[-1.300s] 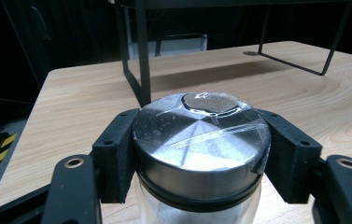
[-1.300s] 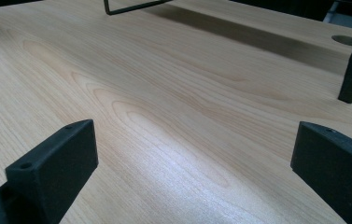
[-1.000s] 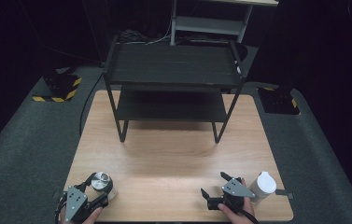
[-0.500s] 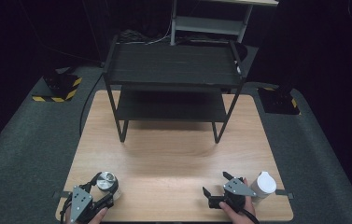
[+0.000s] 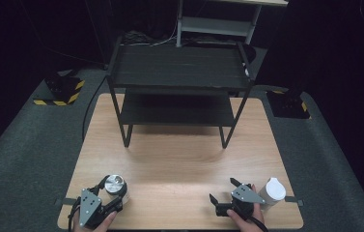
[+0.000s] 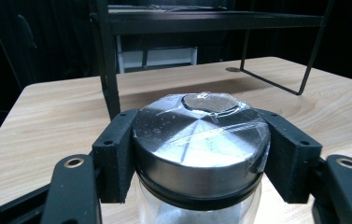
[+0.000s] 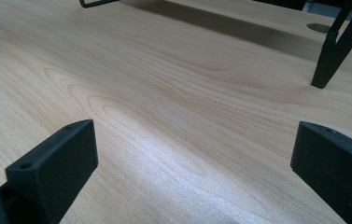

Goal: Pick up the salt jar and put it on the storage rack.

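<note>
Glass jar with a brushed metal lid, a strip of clear tape across its top, stood near the front left corner of the wooden table and was pinched at lid height by the left gripper. In the left gripper view the two black jaws pressed against opposite sides of the lid, one on each flank, with the clear glass body visible beneath the rim. In the high view the same jar appeared as a silver disc just ahead of the person's left hand, which came in from the bottom edge of the frame. The right gripper lay low over the front right part of the table, held by the right hand; its jaws stood spread wide apart with only bare wood grain between them in the right gripper view. A white cup with a white lid stood just beside that gripper on its outer side, near the table's front right corner. A black two-tier metal shelf rack occupied the far half of the table, well apart from both grippers; one of its legs showed in the right gripper view.
</note>
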### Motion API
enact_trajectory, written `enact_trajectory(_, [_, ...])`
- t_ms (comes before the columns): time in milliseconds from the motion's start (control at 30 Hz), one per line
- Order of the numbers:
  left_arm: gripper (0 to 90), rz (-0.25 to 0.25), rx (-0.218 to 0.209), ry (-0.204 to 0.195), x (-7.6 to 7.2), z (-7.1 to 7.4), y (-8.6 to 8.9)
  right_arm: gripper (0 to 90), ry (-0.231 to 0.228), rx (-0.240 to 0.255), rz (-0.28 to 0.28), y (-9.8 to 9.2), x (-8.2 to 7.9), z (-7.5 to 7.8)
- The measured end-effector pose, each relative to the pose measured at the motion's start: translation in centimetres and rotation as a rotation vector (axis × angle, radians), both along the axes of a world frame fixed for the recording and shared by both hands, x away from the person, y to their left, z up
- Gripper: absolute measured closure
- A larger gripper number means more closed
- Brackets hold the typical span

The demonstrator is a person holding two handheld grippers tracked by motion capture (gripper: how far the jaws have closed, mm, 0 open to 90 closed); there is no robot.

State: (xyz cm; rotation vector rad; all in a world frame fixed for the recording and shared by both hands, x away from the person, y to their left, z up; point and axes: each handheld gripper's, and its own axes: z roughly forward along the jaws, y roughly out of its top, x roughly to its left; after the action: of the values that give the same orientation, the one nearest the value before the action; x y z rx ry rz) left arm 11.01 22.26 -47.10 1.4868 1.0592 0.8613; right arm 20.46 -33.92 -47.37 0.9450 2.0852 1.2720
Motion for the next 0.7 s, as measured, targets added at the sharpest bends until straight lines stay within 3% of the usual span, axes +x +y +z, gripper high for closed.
enact_trajectory(700, [34.9, -0.019, -0.011, -0.043, 1.9, 2.4, -1.8, 0.5, 0.001, 0.004, 0.006, -0.1, 0.1, 0.0])
